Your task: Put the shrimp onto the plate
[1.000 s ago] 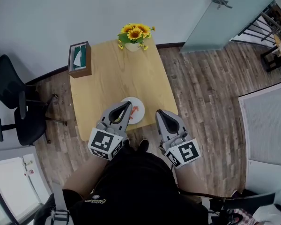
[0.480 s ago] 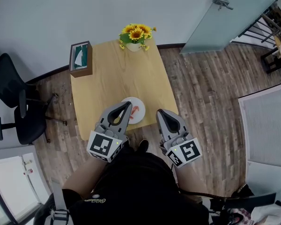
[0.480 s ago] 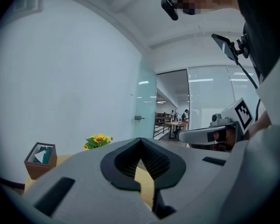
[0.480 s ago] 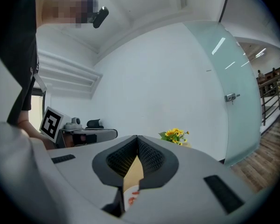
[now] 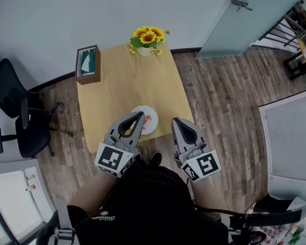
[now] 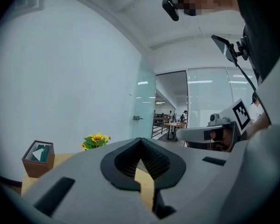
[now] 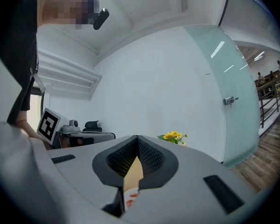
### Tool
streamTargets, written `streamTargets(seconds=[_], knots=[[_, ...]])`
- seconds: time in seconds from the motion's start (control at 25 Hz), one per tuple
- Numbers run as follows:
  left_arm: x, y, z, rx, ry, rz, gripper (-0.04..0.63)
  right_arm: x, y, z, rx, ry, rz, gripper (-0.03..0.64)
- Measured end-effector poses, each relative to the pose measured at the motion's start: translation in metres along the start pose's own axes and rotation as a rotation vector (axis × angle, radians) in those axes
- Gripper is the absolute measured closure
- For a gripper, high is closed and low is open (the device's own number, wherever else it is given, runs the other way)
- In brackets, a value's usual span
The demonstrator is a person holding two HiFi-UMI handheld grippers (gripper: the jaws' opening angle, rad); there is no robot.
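A white plate (image 5: 149, 127) sits near the front edge of the wooden table (image 5: 122, 86), and an orange shrimp (image 5: 148, 119) lies on it. My left gripper (image 5: 139, 115) is shut and empty, and its tips hide the plate's left part in the head view. My right gripper (image 5: 176, 120) is also shut and empty, held off the table's front right corner. In the left gripper view the left gripper (image 6: 140, 141) has its jaws closed tip to tip. In the right gripper view the right gripper (image 7: 137, 138) is closed too, with the shrimp (image 7: 130, 196) showing through the gap below.
A vase of sunflowers (image 5: 147, 38) stands at the table's far edge and a brown tissue box (image 5: 86, 64) at its far left corner. A black office chair (image 5: 18, 119) is left of the table. A glass door (image 5: 250, 14) is at the back right. Wood floor surrounds the table.
Both grippers have barely drifted, the right one a touch to the right. The plate and shrimp have not moved.
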State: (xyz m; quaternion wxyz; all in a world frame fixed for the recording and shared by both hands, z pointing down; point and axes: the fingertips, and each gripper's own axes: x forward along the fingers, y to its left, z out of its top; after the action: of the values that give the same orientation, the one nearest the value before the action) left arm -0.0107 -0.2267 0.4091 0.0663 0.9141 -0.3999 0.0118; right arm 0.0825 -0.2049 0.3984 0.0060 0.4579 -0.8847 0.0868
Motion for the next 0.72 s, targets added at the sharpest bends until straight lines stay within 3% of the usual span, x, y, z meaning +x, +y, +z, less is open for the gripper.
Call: streamTargets(seconds=[0.72], knots=[[-0.002, -0.0022, -0.0034, -0.014, 0.014, -0.008, 0.592, 0.0006, 0.0027, -0.0003, -0.024, -0.002, -0.017, 0.614]])
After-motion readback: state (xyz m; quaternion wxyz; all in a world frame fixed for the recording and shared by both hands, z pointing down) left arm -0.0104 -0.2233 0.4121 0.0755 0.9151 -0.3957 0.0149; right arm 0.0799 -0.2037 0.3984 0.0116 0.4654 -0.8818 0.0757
